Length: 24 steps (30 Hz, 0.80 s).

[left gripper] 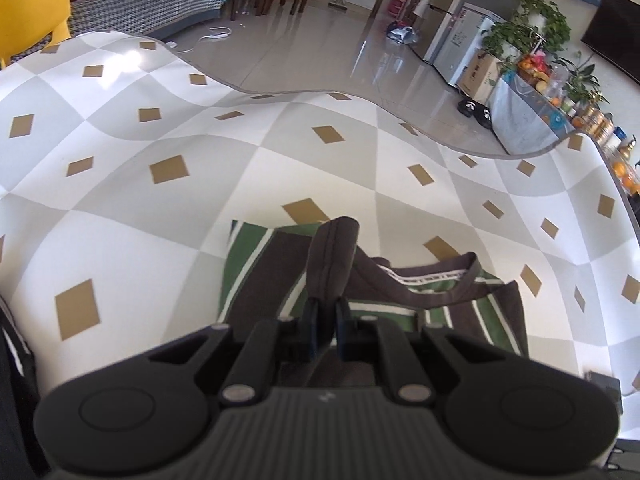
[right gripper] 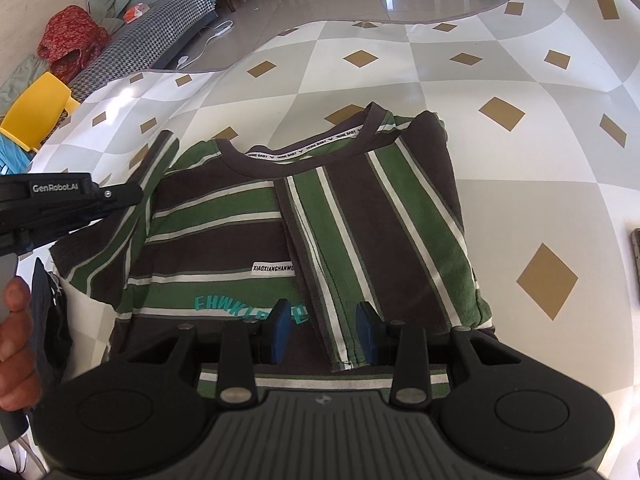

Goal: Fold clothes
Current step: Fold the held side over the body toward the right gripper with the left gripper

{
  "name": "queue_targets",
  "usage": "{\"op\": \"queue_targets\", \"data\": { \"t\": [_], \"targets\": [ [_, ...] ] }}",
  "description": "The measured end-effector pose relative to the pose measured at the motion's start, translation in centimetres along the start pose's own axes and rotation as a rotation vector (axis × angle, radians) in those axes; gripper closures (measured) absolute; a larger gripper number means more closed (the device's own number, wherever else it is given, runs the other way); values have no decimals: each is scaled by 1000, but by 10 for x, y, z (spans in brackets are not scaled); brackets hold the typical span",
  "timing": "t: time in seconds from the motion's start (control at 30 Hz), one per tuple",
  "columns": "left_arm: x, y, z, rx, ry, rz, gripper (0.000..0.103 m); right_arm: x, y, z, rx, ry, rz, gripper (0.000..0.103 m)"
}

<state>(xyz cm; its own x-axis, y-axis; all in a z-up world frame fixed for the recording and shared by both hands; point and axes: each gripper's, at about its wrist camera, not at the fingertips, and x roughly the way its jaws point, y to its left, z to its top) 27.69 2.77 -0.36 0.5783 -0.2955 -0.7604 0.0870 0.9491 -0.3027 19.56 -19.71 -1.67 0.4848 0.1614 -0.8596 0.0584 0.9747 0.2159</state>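
A green, brown and white striped T-shirt [right gripper: 224, 240] lies front up on the checkered mat [right gripper: 500, 184]. Its right side is folded in as a panel [right gripper: 380, 220] over the chest. My right gripper [right gripper: 324, 334] hovers open above the lower edge of that panel, blue pads [right gripper: 280, 332] on either side of the folded strip. My left gripper [left gripper: 327, 320] is shut on the shirt's left sleeve [left gripper: 332, 256], which stands up from between the fingers. In the right wrist view the left gripper [right gripper: 132, 200] shows at the shirt's left side beside the raised sleeve [right gripper: 156, 168].
The mat [left gripper: 160, 140] ends in a wavy edge on glossy floor tiles [left gripper: 320, 40]. A yellow chair [left gripper: 36, 12] and a houndstooth sofa [left gripper: 140, 4] stand far left. A dark garment [right gripper: 52, 320] and a hand [right gripper: 16, 340] are at the near left. A dark object [right gripper: 636, 256] lies at the right edge.
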Motion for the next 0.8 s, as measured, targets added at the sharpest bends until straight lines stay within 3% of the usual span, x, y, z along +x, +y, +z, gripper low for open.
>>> {"op": "queue_targets", "data": {
  "t": [0.2,0.33,0.47,0.63,0.8],
  "targets": [
    [11,-22,-15,27,44,-50,92,-2,-13,-1,9,7,-21,68],
    [17,-33,-23,46,72,-72,67,-4,-20,0,22,6,-22,68],
    [21,-41,-30,62,93,-89,59,-5,-22,0,24,3,-19,68],
    [15,-29,-19,53,57,-30,53,-2,-21,1,26,4,-16,68],
    [14,-12,-13,70,43,92,48,4,-16,2,19,7,-21,68]
  ]
}}
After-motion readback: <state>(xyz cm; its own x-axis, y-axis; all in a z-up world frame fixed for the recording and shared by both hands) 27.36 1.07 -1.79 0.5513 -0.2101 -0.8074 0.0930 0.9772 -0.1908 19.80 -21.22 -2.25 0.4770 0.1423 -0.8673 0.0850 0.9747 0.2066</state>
